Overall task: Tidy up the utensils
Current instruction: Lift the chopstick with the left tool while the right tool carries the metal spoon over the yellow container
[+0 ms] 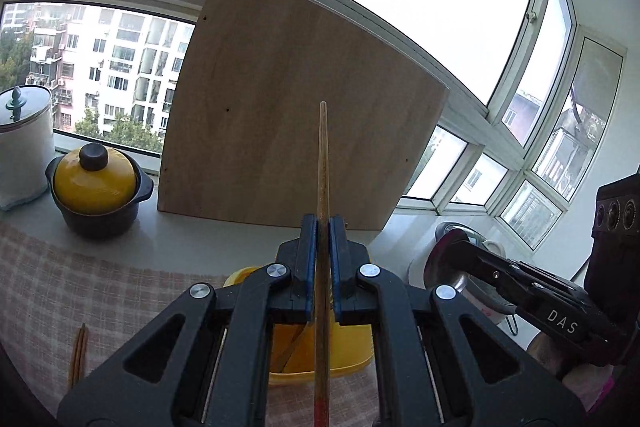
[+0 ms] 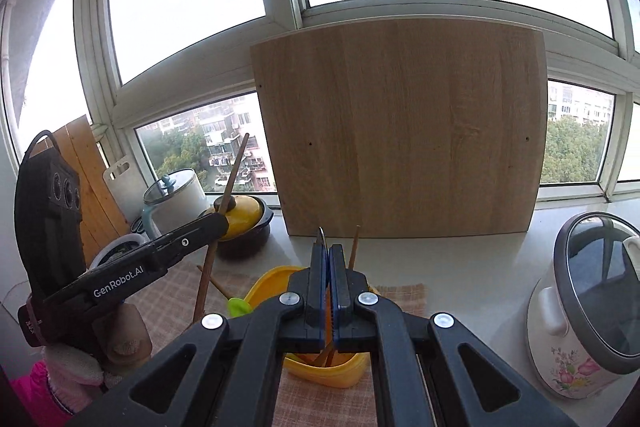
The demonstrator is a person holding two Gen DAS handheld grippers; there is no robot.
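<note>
My left gripper [image 1: 323, 223] is shut on a wooden chopstick [image 1: 323, 163] that stands nearly upright above a yellow utensil holder [image 1: 320, 359]. It also shows in the right wrist view [image 2: 219, 223], where the chopstick [image 2: 234, 171] tilts over the cloth. My right gripper [image 2: 328, 250] is shut on a thin metal utensil whose tip [image 2: 321, 234] pokes out above the pads, over the yellow holder [image 2: 324, 367]. Another chopstick [image 2: 353, 247] and a green-ended utensil [image 2: 238, 306] stand in the holder. Two chopsticks [image 1: 78, 355] lie on the checked cloth at the left.
A wooden board [image 2: 400, 131] leans against the window. A yellow-lidded black pot [image 1: 96, 187] and a white canister [image 1: 24, 151] stand on the sill at the left. A rice cooker [image 2: 588, 307] stands at the right. A checked cloth [image 1: 80, 291] covers the counter.
</note>
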